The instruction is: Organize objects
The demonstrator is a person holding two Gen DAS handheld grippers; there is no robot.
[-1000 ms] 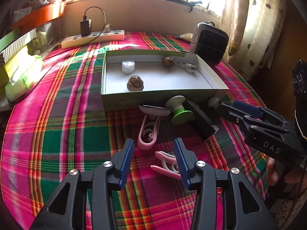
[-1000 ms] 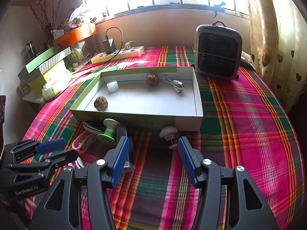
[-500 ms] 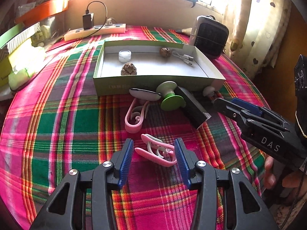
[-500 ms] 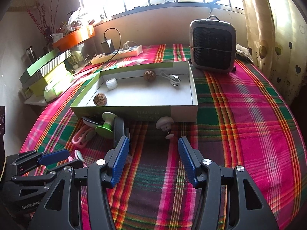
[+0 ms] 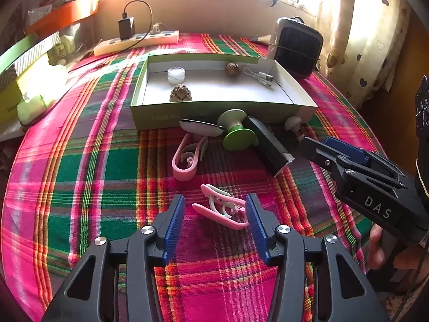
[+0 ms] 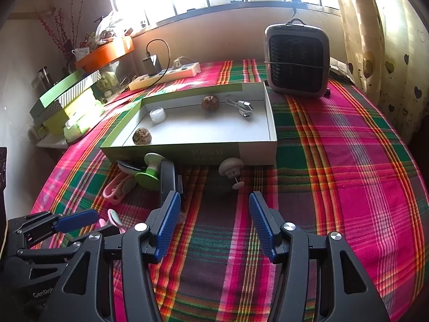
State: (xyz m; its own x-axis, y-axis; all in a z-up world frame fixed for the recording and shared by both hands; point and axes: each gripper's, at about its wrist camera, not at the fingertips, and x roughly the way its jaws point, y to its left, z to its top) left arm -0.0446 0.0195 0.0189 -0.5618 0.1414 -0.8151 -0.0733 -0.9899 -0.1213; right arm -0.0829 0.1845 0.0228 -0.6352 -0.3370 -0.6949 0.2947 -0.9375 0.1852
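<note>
Hand-held gripper [image 5: 215, 216] before walnut-holding box [image 5: 214, 112]

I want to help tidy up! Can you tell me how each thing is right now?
Box: open, no lid.
Jar: upright in box.
Cable: lying in box.
Charger: plugged into power strip.
Near pink clip: on cloth, between left gripper's fingers, not squeezed.
Left gripper: open, just been opening.
Right gripper: open, empty.
Green spool: tipped on its side.

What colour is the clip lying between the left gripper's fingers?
Pink with a white inner spring, clearest in the left wrist view: clip.
</note>
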